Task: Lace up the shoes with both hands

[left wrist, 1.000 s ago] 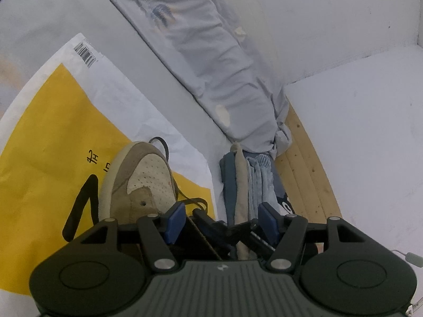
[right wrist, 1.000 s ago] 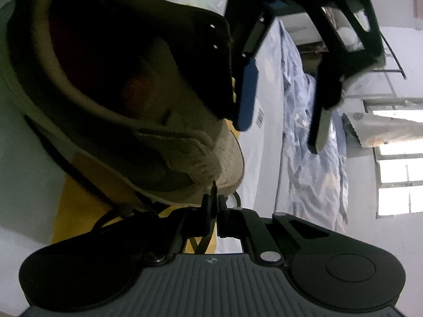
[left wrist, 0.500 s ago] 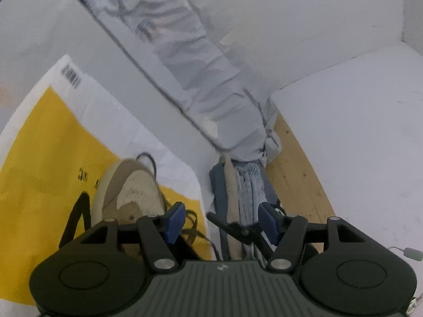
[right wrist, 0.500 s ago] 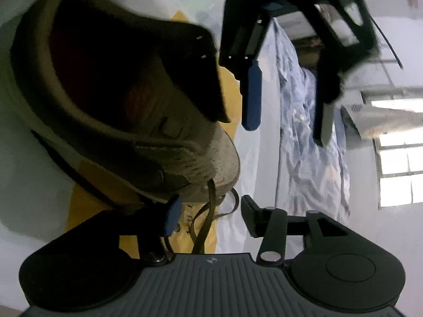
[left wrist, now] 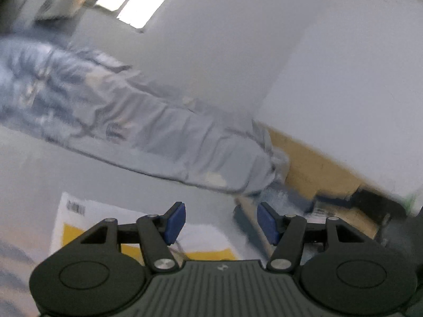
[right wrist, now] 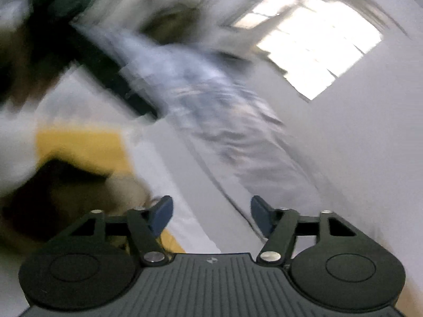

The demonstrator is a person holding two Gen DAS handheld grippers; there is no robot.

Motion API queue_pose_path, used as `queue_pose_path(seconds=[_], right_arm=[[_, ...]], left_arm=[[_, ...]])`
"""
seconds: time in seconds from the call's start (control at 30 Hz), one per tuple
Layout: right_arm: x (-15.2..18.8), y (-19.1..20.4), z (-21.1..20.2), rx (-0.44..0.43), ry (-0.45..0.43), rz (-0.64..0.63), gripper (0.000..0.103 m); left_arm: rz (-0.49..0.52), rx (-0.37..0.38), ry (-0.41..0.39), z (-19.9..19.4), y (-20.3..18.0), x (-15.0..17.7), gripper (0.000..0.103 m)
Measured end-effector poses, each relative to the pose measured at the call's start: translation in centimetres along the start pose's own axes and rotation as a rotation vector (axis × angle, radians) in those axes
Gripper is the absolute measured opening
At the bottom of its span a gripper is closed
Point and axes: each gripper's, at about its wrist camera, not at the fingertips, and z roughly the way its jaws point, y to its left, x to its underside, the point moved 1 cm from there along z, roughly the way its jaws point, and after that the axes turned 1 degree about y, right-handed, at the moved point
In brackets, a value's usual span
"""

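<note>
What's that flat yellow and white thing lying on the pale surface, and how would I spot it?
Start from the long rumpled blue-grey bedding running across the left-hand view. Below it, on the pale surface just behind the left claw, lies a flat mailing bag. Its bright yellow panel and the small black barcode in its white corner set it apart from everything around.

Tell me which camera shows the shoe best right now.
The right wrist view: the shoe is a blurred tan and dark shape at lower left. The left wrist view shows no shoe, only the yellow-and-white bag under it.

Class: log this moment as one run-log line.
left tongs: open, empty | right tongs: opening, empty | shoe: blurred, released
</note>
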Motion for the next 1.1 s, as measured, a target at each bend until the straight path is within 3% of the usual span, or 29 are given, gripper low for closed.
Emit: queue_pose_path(seconds=[0.07,0.17,0.3,0.4,0.73,1.1], right_arm=[[-0.4,-1.1,-0.5,0.061,-0.008,0.246,0.068],[0.0,-2.0,-0.3,0.062,0.006,0.535,0.068],[1.6,-1.2,0.1,0.011,-0.048,0.586,0.068],[3.0,-1.3,0.3,0.009,0.001,0.644,0.068],[5.0,-1.3,0.5,-0.044,-0.011,0.72,0.068],[5.3,0.1,0.7,-0.117,0.01,0.747,0.068]], left_arm=[[0.1,-0.046,0.035,0.5,-1.0,0.5,0.057],[0.296,-0.063,0.098,1.2,-2.7,1.5,0.052],[0.567,-0.079,0.231,3.1,-4.6,3.6,0.042],[0.613,-0.109,0.3,4.5,-4.8,4.8,0.03],[0.746,-0.134,0.458,8.0,-5.7,7.0,0.029],[0.812,-0.172,0.504,9.6,-6.0,8.0,0.029]])
